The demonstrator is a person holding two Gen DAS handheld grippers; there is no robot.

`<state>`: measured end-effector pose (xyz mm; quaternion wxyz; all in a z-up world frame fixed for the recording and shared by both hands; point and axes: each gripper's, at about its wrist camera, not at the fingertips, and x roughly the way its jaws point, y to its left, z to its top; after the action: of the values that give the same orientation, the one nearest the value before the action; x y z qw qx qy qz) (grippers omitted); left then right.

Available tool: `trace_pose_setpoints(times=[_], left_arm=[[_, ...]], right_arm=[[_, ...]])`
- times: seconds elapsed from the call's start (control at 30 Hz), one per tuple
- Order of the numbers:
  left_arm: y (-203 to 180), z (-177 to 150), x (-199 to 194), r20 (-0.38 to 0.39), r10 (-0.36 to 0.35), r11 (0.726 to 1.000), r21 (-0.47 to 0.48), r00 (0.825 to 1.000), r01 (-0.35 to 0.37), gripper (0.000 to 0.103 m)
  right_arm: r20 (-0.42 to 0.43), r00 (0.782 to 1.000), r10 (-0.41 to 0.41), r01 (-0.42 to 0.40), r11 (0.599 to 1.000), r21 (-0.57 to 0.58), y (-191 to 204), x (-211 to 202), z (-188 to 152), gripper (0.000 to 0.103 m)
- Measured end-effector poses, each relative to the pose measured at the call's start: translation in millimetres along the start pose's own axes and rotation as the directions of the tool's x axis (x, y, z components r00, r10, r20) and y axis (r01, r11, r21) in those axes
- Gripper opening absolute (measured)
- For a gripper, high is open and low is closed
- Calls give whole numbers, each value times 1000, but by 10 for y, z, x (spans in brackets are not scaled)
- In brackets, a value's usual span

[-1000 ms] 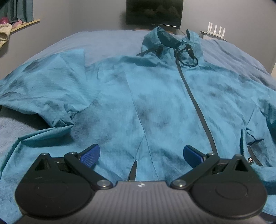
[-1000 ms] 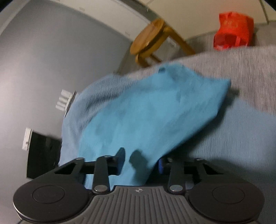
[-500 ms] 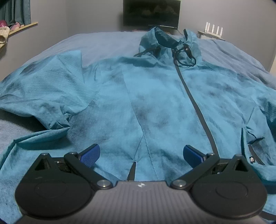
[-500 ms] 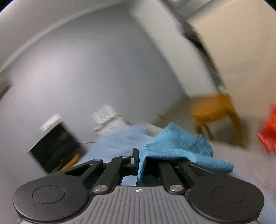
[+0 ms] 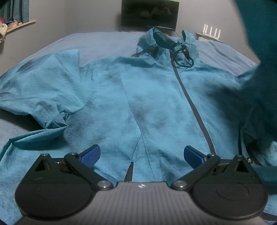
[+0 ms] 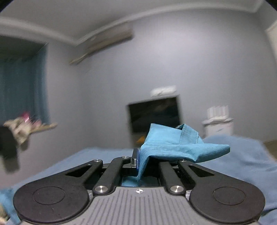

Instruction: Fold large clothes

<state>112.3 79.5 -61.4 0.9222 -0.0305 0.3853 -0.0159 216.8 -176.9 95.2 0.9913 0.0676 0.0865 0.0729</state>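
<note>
A large teal hooded jacket [image 5: 152, 103] lies front-up on the bed, its dark zipper [image 5: 188, 102] running up to the hood [image 5: 166, 43]. My left gripper [image 5: 141, 154] hovers open over the jacket's hem, nothing between its blue pads [image 5: 90, 154]. A dark, blurred fold of the jacket's sleeve [image 5: 259, 72] hangs raised at the right edge of the left wrist view. In the right wrist view my right gripper [image 6: 138, 159] is shut on that teal sleeve end [image 6: 176, 147], held up in the air and pointing at the far wall.
The jacket's other sleeve [image 5: 39, 90] is spread at the left. The blue-grey bedspread [image 5: 103, 41] lies underneath. Beyond the bed are a dark screen [image 5: 149, 13], a white router [image 5: 212, 32] and a window shelf [image 5: 19, 26] with curtains.
My right gripper closed on the sleeve end, then swung up and rolled level, lifting the cloth off the bed. The raised sleeve now shows at the right of the left wrist view. The left gripper stayed put.
</note>
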Motion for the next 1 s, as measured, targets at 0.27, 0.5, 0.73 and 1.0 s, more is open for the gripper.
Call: trace_pose_setpoints(times=[0.27,0.5,0.73,1.0], left_arm=[[33,-19,-2,-3,-12,1000,-18,1000,12,103],[39,-8,-33,9,-15,999,-29,1000,15,103],[-162,342,-114,85,50,995,80,995,-57,103],[-787,639,390,-15,-56,957,284,998,57,103]], right_arm=[[-405,904,135,-169,984,-50,1183,704,-1154,41],[-426,899,104,-109,994,15,757,462,-1294,70],[-431,899,-81,69,997,-44,-201,-18,-1251,92],[-436,882,-178,156,984,-86,-827,-229,-1667,98]])
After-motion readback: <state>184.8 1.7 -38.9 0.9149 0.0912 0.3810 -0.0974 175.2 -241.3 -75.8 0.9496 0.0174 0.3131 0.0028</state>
